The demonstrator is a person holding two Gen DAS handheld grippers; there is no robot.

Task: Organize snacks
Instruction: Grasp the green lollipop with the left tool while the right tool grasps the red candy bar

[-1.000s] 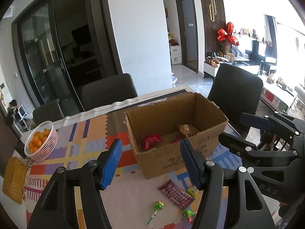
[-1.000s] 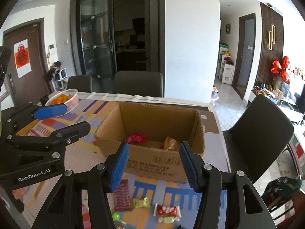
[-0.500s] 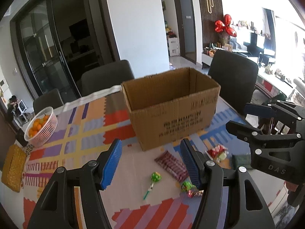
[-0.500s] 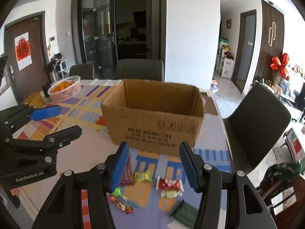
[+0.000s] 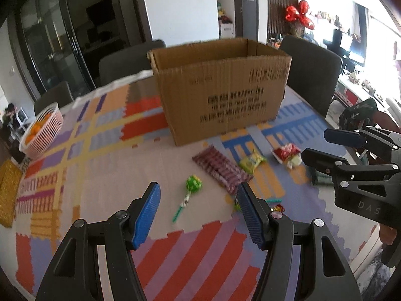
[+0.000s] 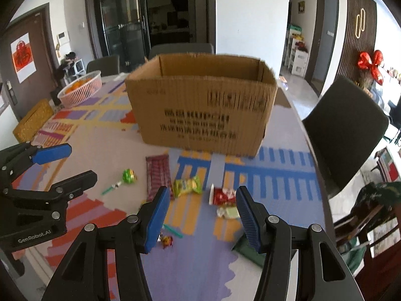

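Lower and closer to the tabletop than half a second ago, both views, with the cardboard box [image 5: 220, 92] looming larger and its inside hidden behind the corrugated front wall, printed in dark blurred lettering. Open-topped, rectangular, brown.

Scattered in front of the box on the patchwork tablecloth [image 5: 100, 130]: ribbed maroon wrapper [image 5: 221, 171], flat and oblong, nearest the box; crinkly yellow-green packet [image 5: 252, 161] just beside it; red-and-white packet [image 5: 287, 154] further right; dark green flat pouch [image 6: 248, 248] farthest from the box, partly hidden. Left of the maroon wrapper, a round green lollipop [image 5: 193, 184] on a thin green stick. Small foil-wrapped candies [image 6: 166, 239] well in front of the box, near the table edge.

Left gripper [image 5: 198, 213] spread wide, blue ribbed pads gripping nothing, hovering in front of the box above the lollipop's stick. Right gripper [image 6: 200, 218] likewise wide and empty, framing the red-and-white packet.

Left of the box, well apart: pink lattice basket [image 5: 47, 125] of oranges, woven yellow case [image 5: 7, 190]. Dark padded chairs [image 6: 343, 130] around the table.
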